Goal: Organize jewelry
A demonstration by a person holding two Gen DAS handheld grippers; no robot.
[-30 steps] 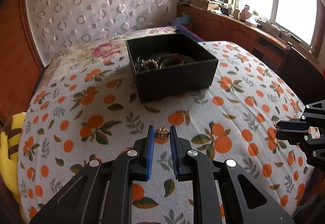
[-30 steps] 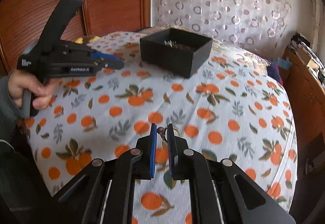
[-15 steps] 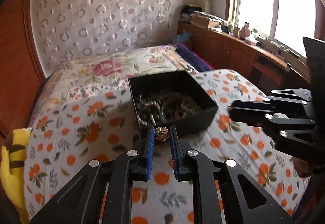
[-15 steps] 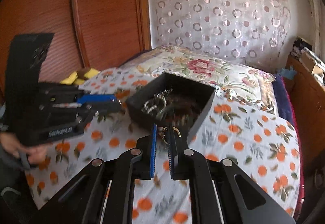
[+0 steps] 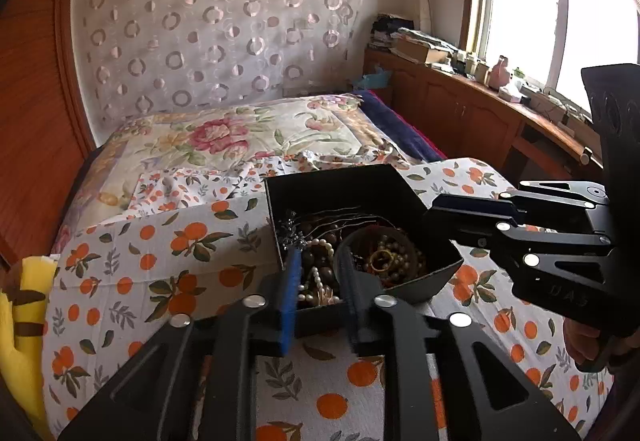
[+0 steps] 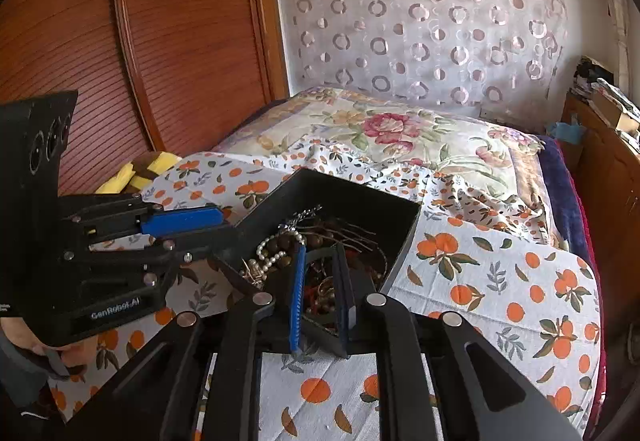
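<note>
Tongs of mine, left (image 5: 318,273) and right (image 6: 322,269), both hung released directly above the black jewelry box (image 5: 404,183), its bead-and-pearl heap (image 5: 320,249) straight below.

Jewelry box (image 5: 360,197) sits on the bed (image 5: 168,241), in front of both my claws. Left claw (image 5: 318,273) over the box's near edge, right claw (image 6: 320,265) over its near corner; each shows beside the other. Beads and pearls (image 5: 320,261) lie in the box. Window counter (image 5: 480,97) to the bed's right, wardrobe (image 6: 140,41) to its left, curtain (image 5: 220,21) behind.
</note>
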